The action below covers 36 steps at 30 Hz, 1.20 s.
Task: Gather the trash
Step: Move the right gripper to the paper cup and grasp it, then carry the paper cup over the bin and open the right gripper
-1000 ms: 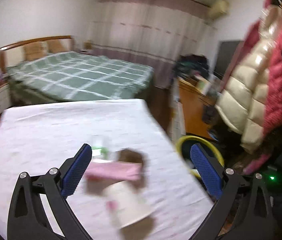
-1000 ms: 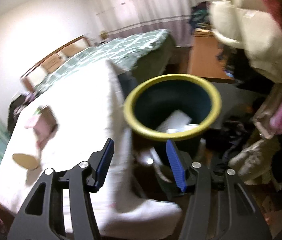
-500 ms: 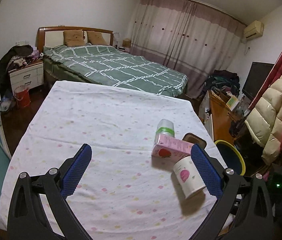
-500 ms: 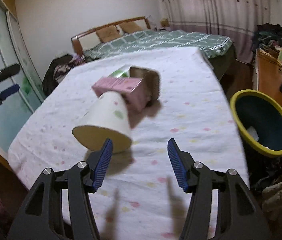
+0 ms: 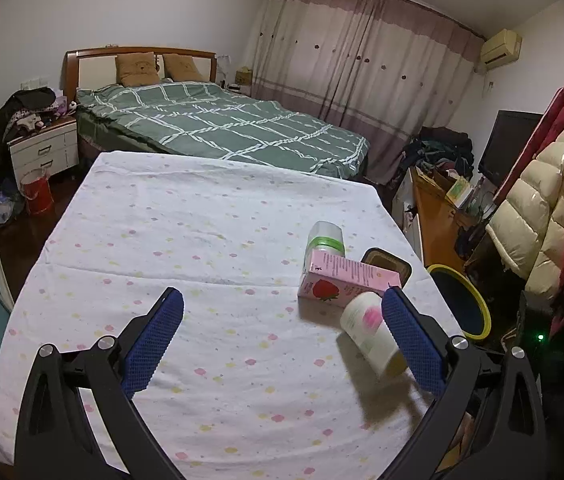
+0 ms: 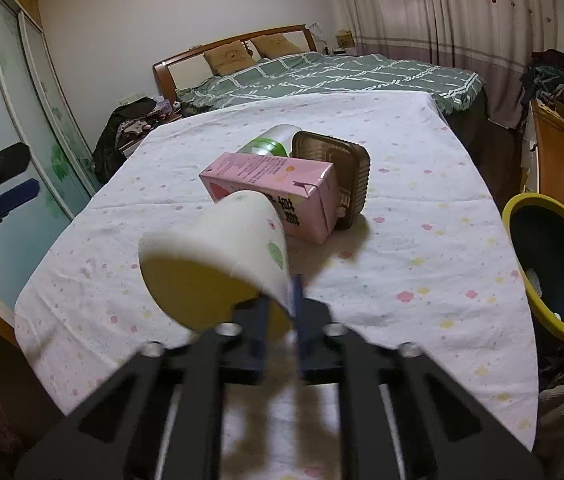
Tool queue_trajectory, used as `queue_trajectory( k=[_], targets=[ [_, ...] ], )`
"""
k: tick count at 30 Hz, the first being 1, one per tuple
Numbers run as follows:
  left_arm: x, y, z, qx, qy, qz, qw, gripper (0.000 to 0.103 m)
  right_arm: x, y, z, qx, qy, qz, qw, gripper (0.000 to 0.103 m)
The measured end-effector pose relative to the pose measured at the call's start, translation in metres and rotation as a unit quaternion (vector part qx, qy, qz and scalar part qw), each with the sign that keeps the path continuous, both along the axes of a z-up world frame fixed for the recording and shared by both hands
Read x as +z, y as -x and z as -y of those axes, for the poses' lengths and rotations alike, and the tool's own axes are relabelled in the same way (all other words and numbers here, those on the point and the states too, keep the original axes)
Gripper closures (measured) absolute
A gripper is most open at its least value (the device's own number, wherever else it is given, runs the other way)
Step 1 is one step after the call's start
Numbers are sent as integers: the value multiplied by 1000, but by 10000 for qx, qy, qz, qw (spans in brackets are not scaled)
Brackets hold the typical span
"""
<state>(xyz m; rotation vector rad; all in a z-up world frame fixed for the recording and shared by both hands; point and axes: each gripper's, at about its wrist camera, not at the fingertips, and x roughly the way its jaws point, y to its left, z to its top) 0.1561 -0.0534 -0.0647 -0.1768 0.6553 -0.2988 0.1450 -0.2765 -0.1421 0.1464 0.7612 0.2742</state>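
Four pieces of trash show on the table (image 6: pixel 421 208), and one is already in hand: the right gripper (image 6: pixel 280 312) has its fingers pinched narrow on the rim of a paper cup (image 6: pixel 222 256), one finger inside the mouth and one outside, so the cup sticks out forward and to the left with its open mouth toward the camera. In the left wrist view the same cup (image 5: pixel 367 332) appears tilted above the cloth, with a shadow beneath it. The left gripper (image 5: pixel 282 332) hangs wide apart over the near part of the table and holds nothing. Beyond the cup lie a pink carton (image 6: pixel 278 196) on its side, a green-banded bottle (image 6: pixel 272 140) behind it and a brown tin (image 6: pixel 333 176) leaning against the carton's far end. What the coming move turns on is the yellow-rimmed bin (image 6: pixel 553 268), which stands off the table's right edge, lower than the tabletop and to the right of the right gripper. The cup's long axis points away from it, so my guess is that the right hand must swing right and past the edge before letting go.
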Motion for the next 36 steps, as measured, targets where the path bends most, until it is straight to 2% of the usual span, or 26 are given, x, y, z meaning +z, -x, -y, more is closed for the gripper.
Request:
queue_trajectory(
  k=[10, 16, 25, 32, 36],
  targets=[
    [-6, -5, 15, -178, -93, -68, 9998, 5, 20, 24, 17, 17, -304, 201, 9993, 100],
    [-13, -9, 32, -368, -208, -102, 9991, 5, 35, 39, 49, -328, -428, 394, 9978, 100],
    [-28, -23, 54, -581, -332, -271, 9974, 5, 33, 45, 124, -1414, -431, 410, 9882, 100],
    [-42, -40, 68, -703, -451, -389, 9957, 5, 14, 34, 197, -2485, -307, 189, 9680, 100],
    [-50, -54, 80, -864, -523, -436, 9939, 5, -1, 19, 225, -2803, -226, -22, 9596, 100]
  ],
)
